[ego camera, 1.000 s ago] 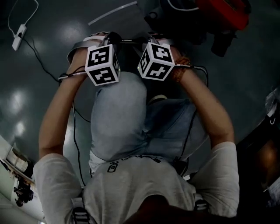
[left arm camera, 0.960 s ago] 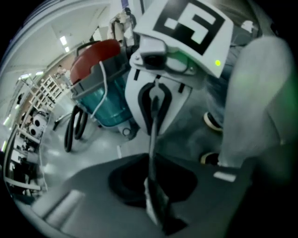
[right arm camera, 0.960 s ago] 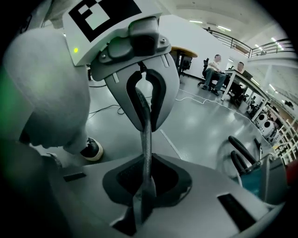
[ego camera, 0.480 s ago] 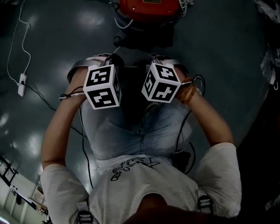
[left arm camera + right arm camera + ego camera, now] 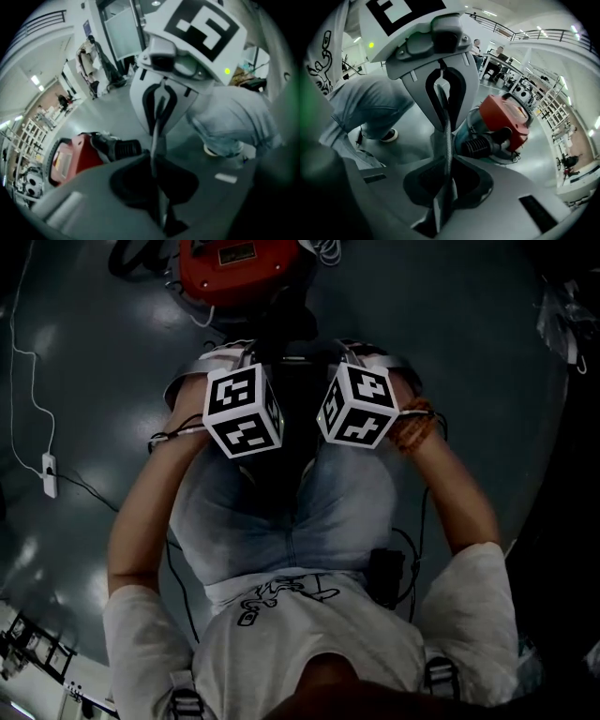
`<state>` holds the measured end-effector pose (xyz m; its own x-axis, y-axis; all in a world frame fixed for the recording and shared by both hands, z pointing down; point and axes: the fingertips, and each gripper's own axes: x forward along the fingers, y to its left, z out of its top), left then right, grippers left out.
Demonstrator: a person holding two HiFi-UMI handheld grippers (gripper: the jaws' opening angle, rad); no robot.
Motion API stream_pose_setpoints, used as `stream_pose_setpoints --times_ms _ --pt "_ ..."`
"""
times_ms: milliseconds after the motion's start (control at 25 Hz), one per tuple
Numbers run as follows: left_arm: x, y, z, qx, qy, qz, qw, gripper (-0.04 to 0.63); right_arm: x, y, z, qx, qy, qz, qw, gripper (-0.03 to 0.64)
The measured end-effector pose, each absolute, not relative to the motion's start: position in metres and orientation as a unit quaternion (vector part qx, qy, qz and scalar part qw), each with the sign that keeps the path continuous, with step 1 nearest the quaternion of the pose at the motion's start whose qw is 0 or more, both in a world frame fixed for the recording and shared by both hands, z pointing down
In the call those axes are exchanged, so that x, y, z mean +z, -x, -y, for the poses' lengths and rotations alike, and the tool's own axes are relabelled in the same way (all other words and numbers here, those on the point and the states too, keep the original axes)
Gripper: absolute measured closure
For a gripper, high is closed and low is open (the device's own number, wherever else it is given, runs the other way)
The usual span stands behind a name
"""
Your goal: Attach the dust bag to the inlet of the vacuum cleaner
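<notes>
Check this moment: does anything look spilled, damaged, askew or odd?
Nothing stands out. The left hand-held gripper, whose jaws have just been closing, and the right hand-held gripper are both shut on the thin edge of the dust bag. The red vacuum cleaner sits on the floor ahead. A white cable lies at left.

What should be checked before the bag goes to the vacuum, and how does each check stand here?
1. Left gripper grips the bag: ok, its jaws have just closed tighter on the thin edge.
2. Right gripper grips the bag: ok, jaws shut on the edge.
3. Bag spans from one gripper to the other: ok.
4. Vacuum in sight: ok, red, on the floor ahead of the person.
5. Inlet exposed: cannot tell, no view shows it.
6. Bag on the inlet: not ok, the bag is held in the air, apart from the vacuum.
</notes>
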<state>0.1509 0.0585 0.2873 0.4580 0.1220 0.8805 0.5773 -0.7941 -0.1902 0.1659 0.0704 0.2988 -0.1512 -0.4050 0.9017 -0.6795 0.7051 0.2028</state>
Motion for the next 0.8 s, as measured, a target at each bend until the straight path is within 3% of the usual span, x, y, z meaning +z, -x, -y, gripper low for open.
stream_pose_setpoints --times_ms 240,680,800 --pt "0.298 -0.185 -0.04 -0.477 0.83 0.157 0.244 0.558 0.308 -0.203 -0.05 0.113 -0.386 0.731 0.551 0.58" --pt "0.308 -0.184 -0.032 -0.479 0.835 0.127 0.239 0.563 0.317 -0.205 -0.037 0.064 -0.356 0.732 0.577 0.58" --pt "0.305 -0.183 -0.029 -0.499 0.813 0.14 0.266 0.561 0.316 -0.204 -0.036 0.087 -0.37 0.749 0.543 0.58"
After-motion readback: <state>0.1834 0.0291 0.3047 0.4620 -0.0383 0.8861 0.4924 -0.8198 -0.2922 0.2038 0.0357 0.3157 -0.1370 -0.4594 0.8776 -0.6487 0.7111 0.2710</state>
